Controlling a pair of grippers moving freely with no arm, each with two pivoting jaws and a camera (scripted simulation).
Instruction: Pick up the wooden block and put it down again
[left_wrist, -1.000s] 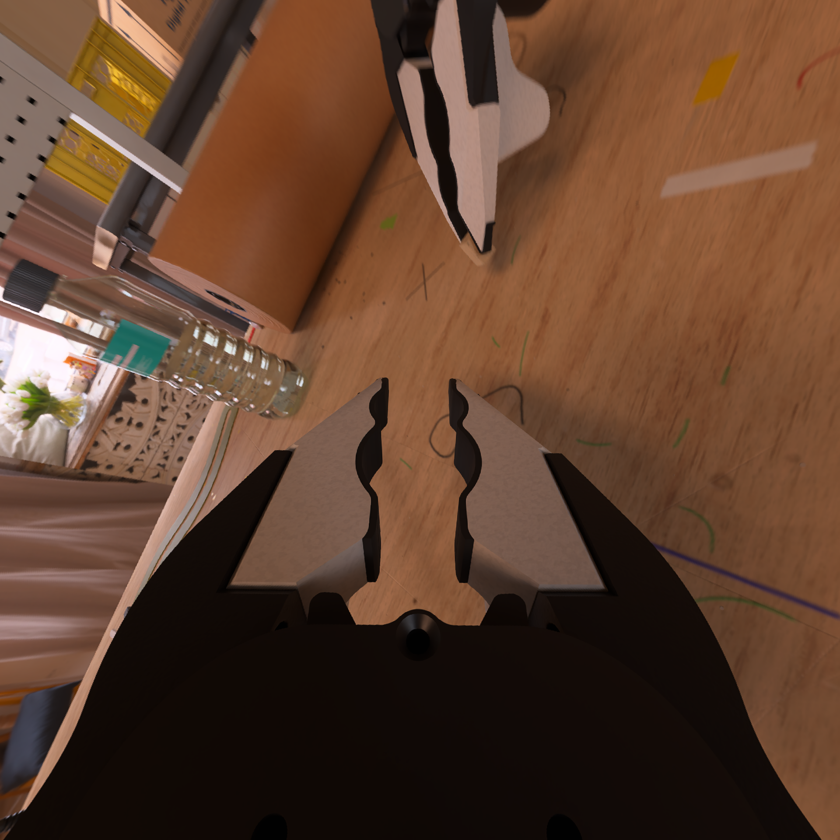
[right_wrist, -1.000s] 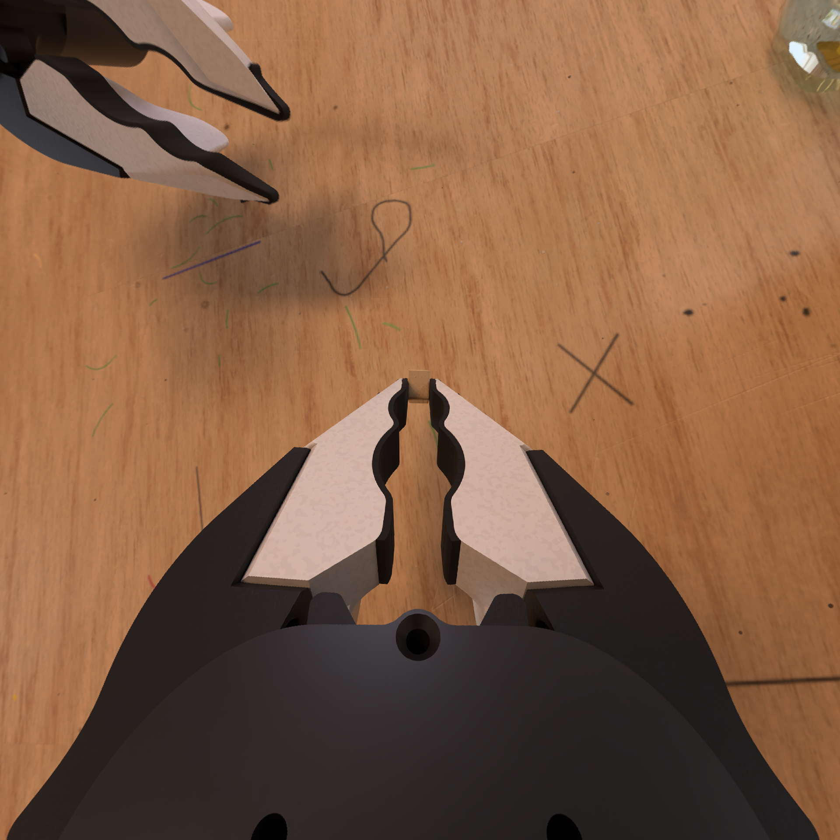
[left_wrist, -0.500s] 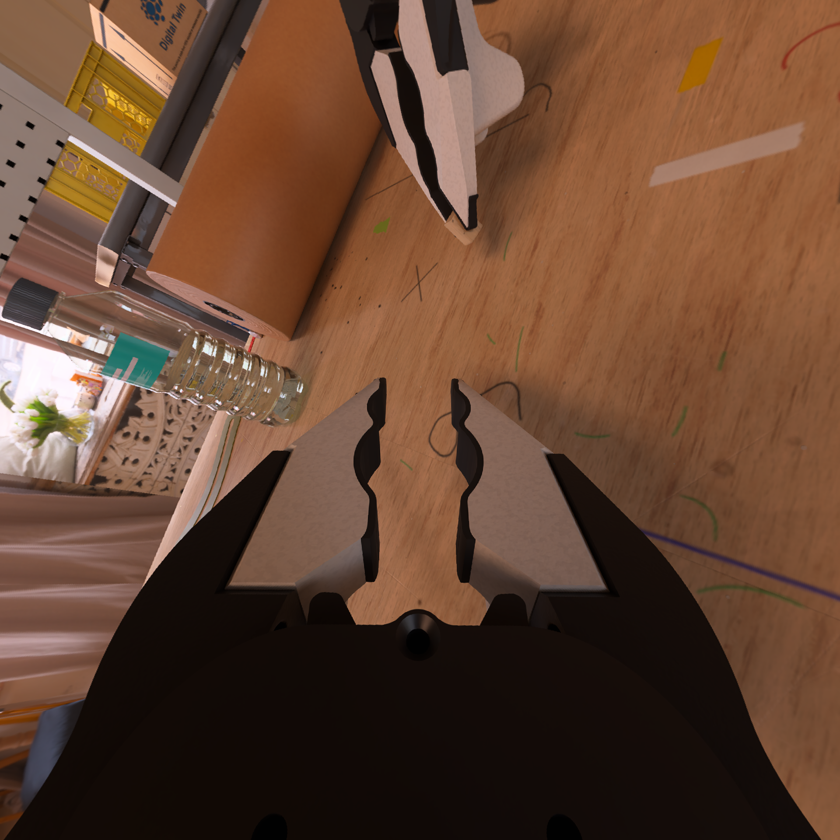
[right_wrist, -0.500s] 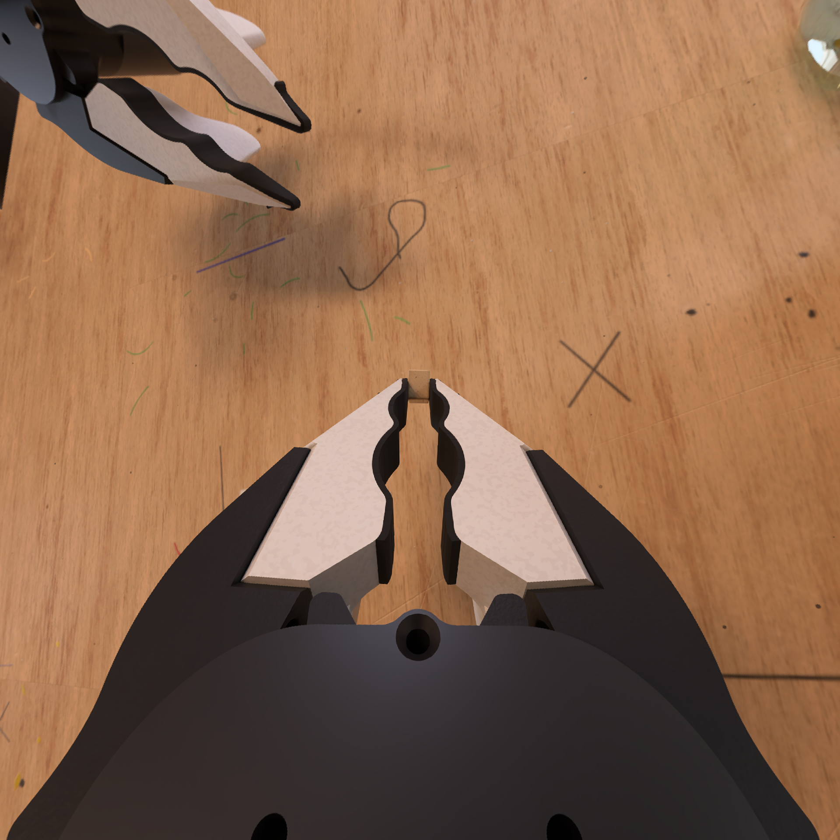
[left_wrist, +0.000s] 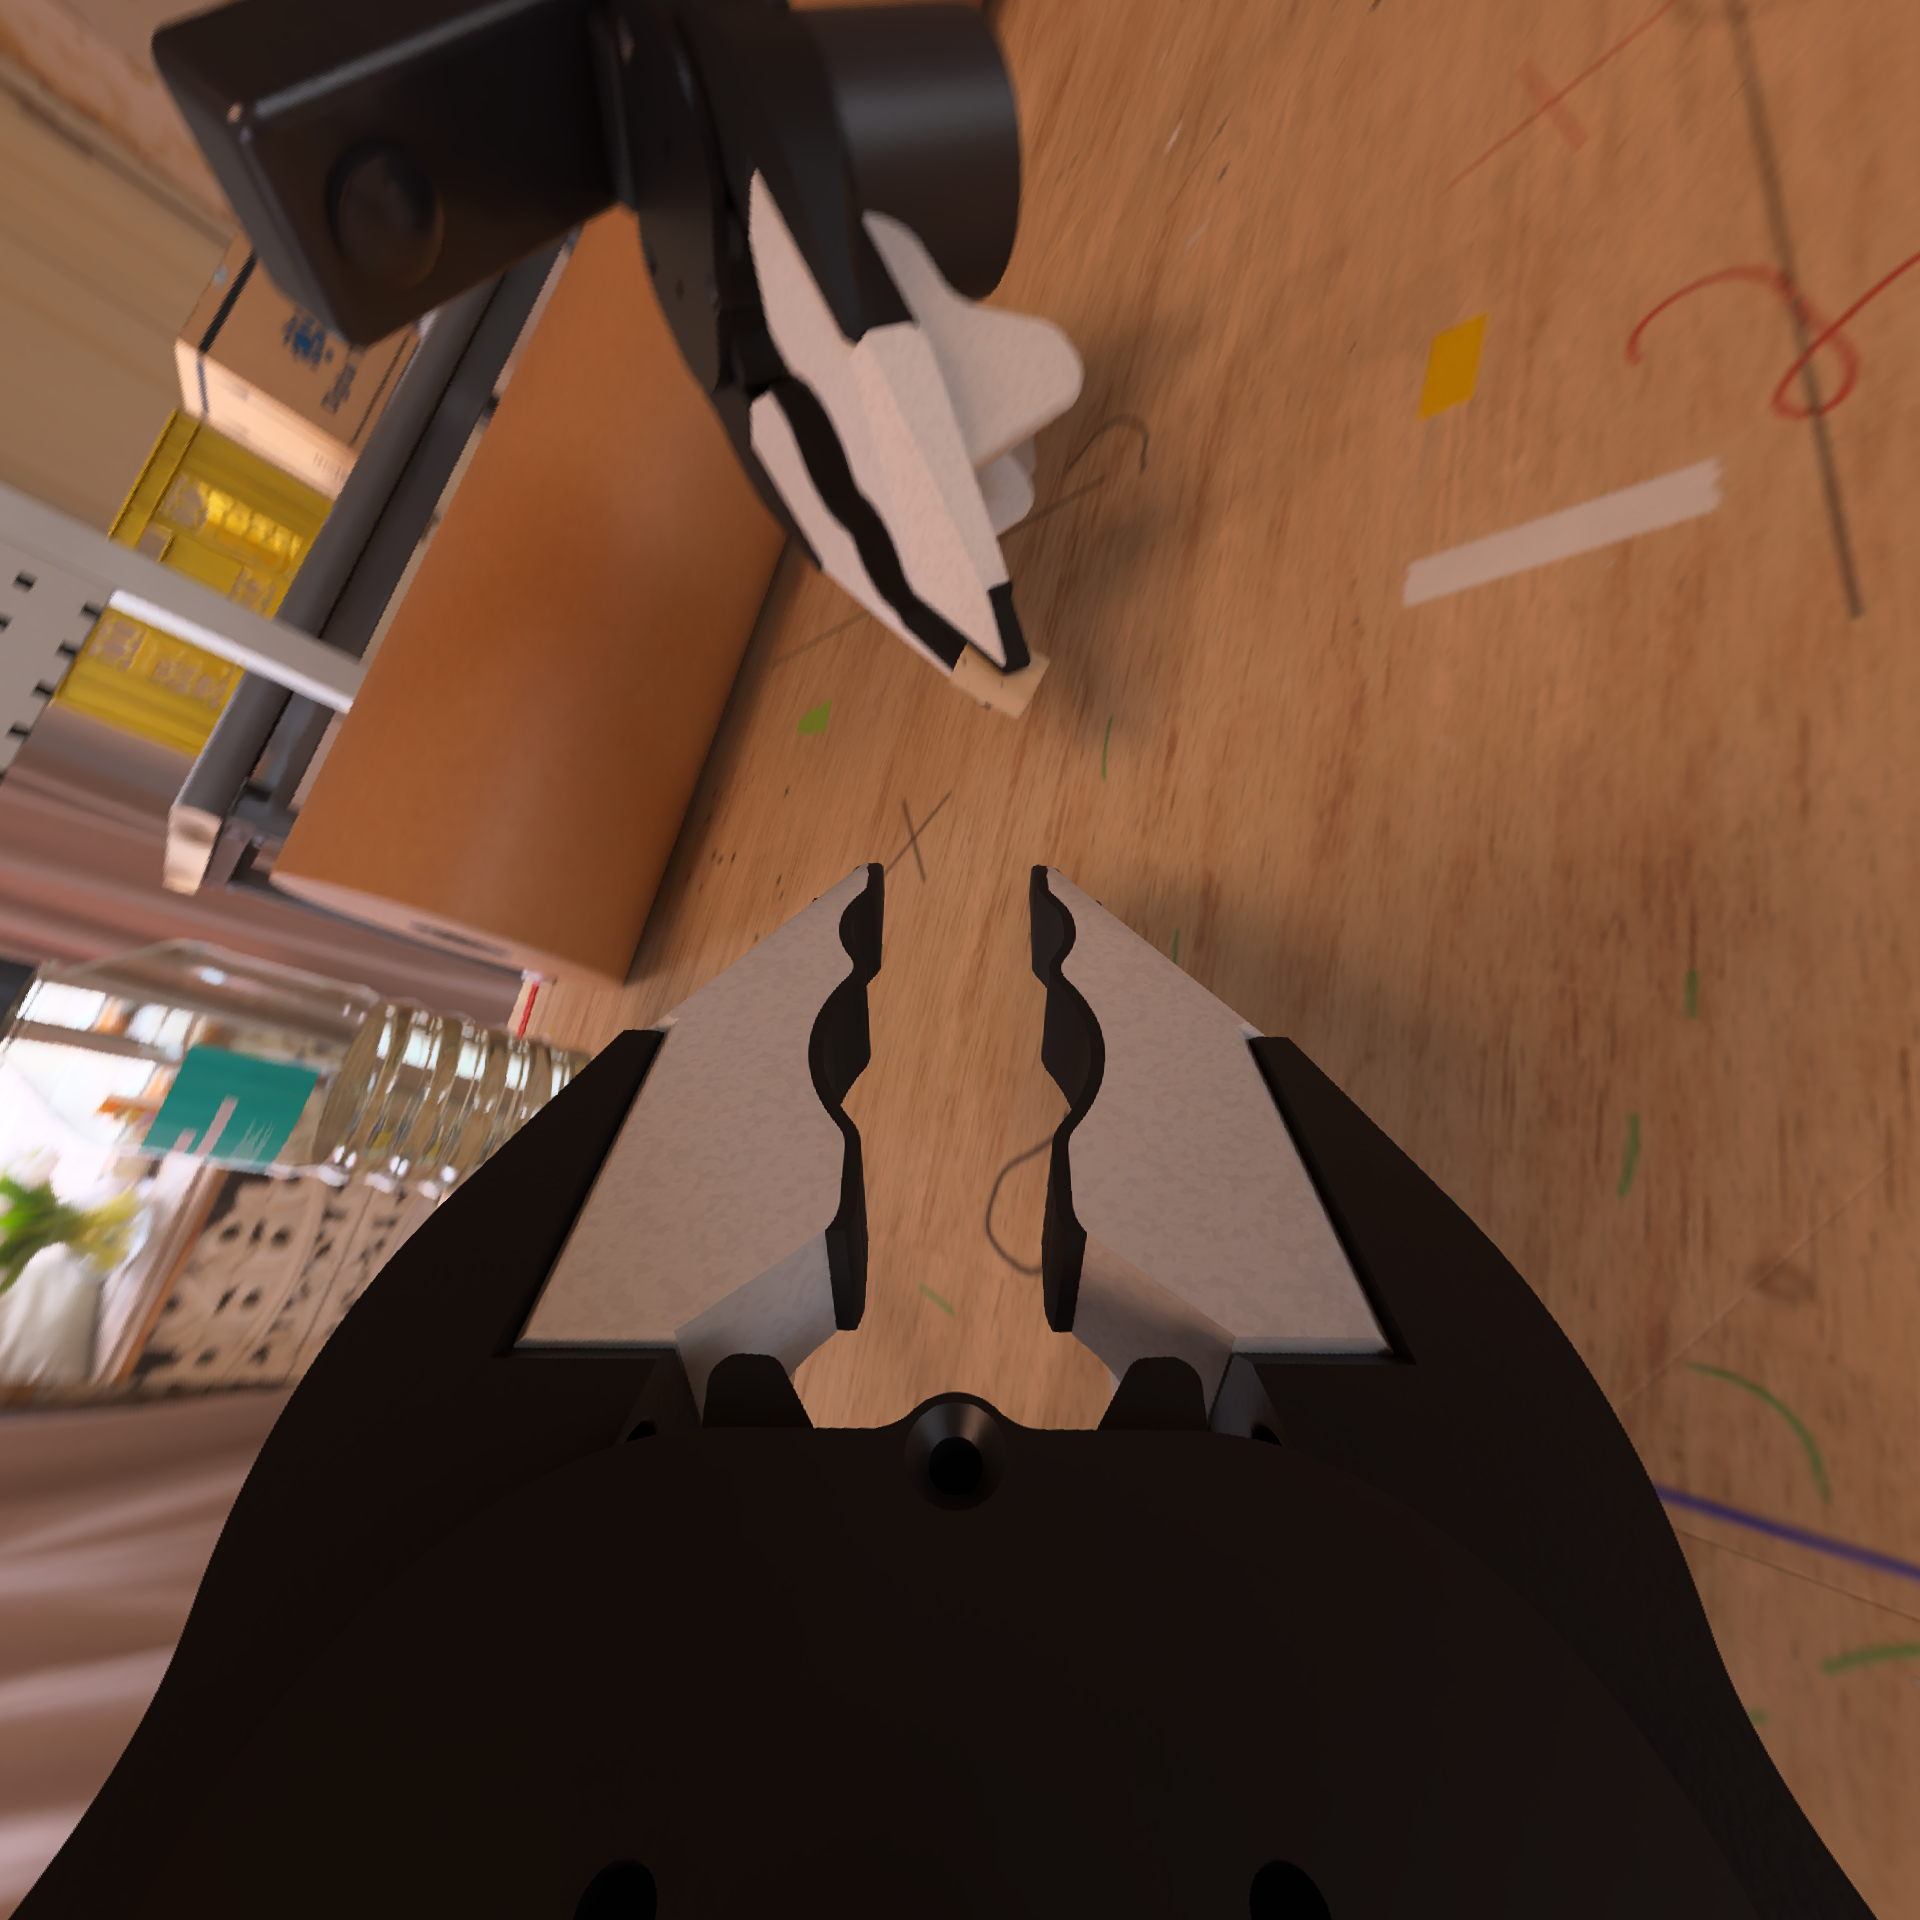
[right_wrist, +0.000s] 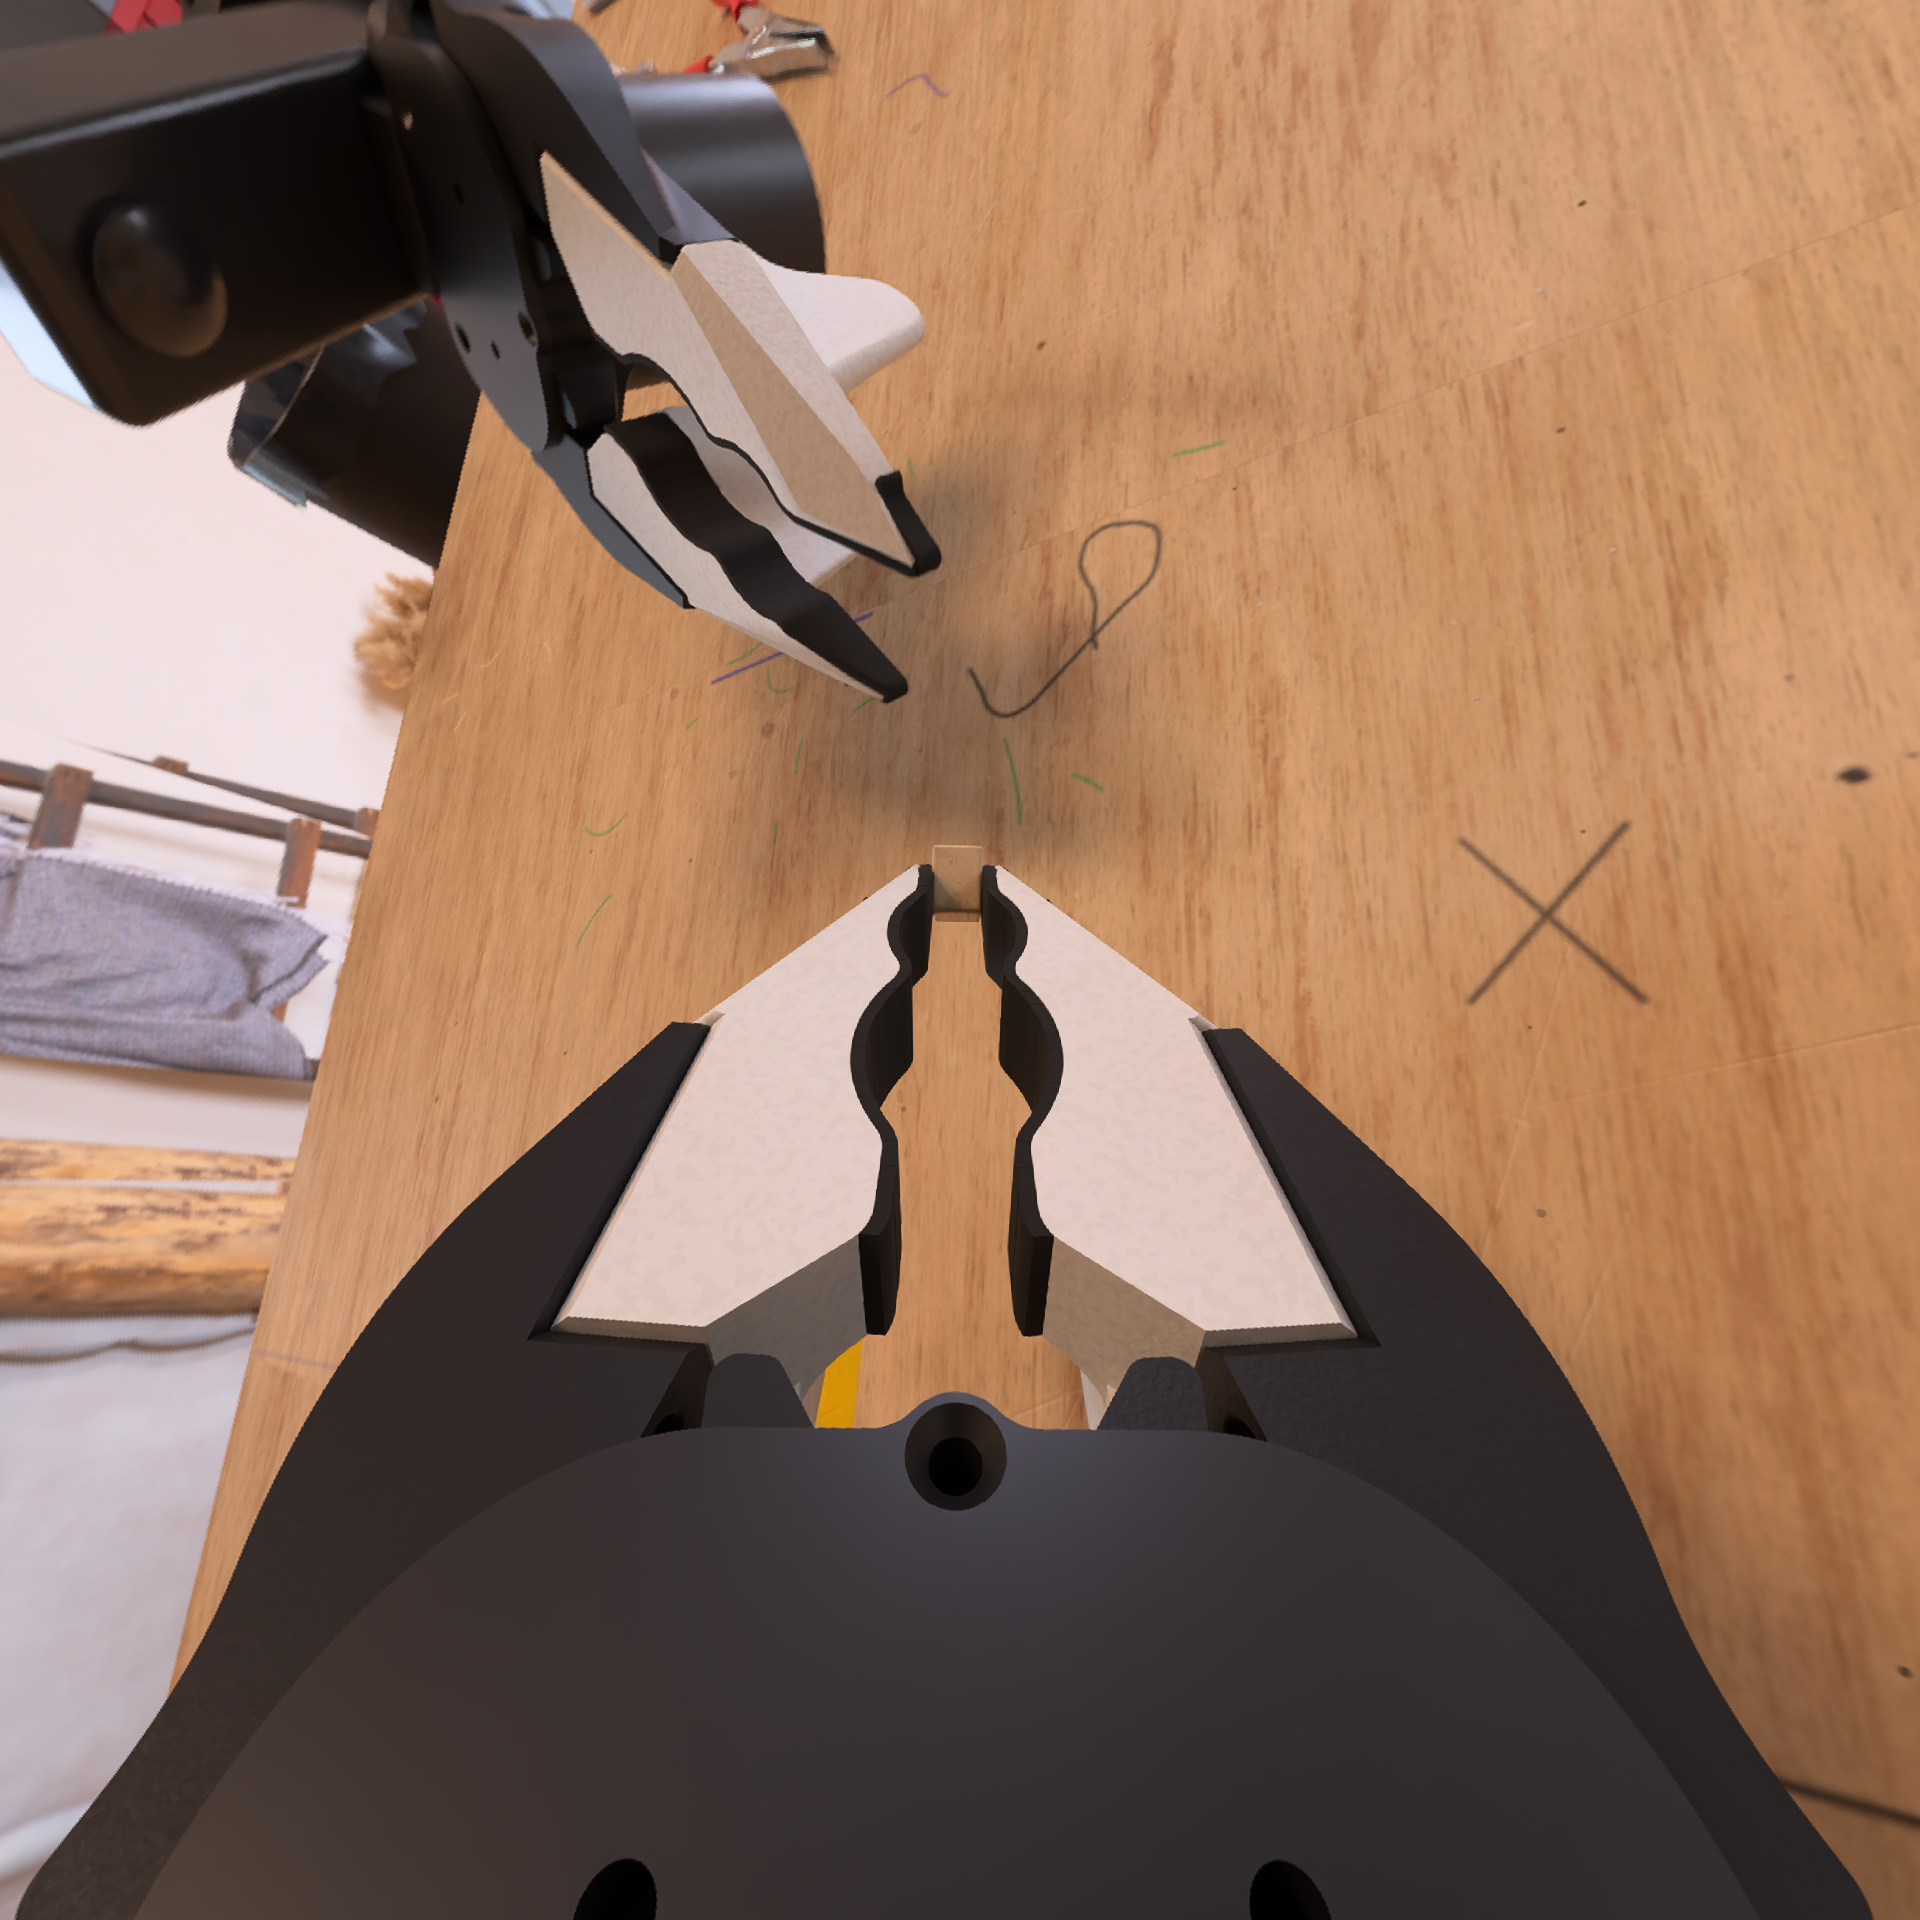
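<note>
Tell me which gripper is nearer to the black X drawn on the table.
Right. The right gripper, shut on the wooden block, sits just beside the black X. The left gripper, open and empty, hangs farther away, beyond the block.

Warm, even light falls on the wooden worktop (right_wrist: 1351, 312). A soft shadow pools mid-worktop beneath the left gripper (right_wrist: 914, 623). The left wrist view is smeared by motion blur, with wide-angle stretching near the worktop's edges.
</note>
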